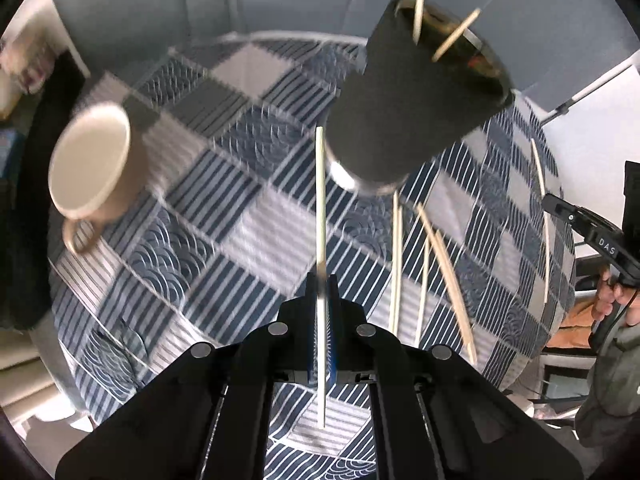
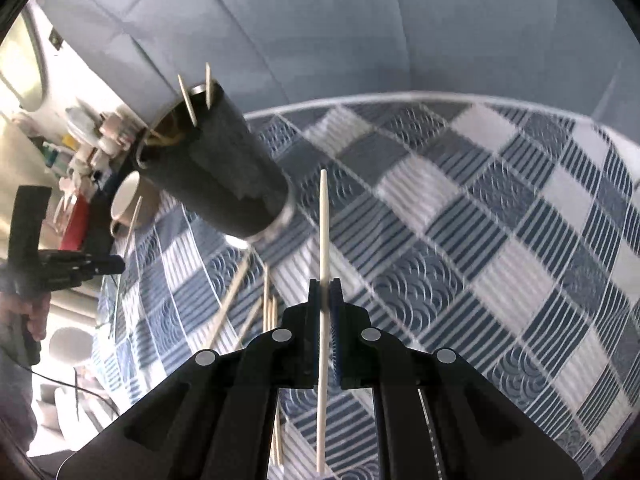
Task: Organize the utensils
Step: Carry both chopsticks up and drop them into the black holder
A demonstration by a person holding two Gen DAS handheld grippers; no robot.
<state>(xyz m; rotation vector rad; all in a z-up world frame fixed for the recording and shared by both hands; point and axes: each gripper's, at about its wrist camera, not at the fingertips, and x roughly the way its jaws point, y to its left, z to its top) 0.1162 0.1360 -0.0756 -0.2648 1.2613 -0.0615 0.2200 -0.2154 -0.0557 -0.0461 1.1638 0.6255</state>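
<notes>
My left gripper (image 1: 321,280) is shut on a pale wooden chopstick (image 1: 320,200) that points up toward the black cylindrical holder (image 1: 408,96). The holder stands on the checked blue tablecloth (image 1: 224,184) and has two chopsticks (image 1: 419,8) sticking out of its top. My right gripper (image 2: 325,286) is shut on another chopstick (image 2: 323,240), held above the cloth to the right of the holder (image 2: 224,168). Several loose chopsticks (image 1: 444,264) lie on the cloth in front of the holder, also seen in the right wrist view (image 2: 240,296). One chopstick (image 1: 542,216) lies far right.
A beige mug (image 1: 92,164) stands on the cloth left of the holder, also in the right wrist view (image 2: 128,200). The other gripper shows at the right edge (image 1: 588,228) and at the left edge (image 2: 60,264). Cluttered shelves (image 2: 92,140) lie beyond the table.
</notes>
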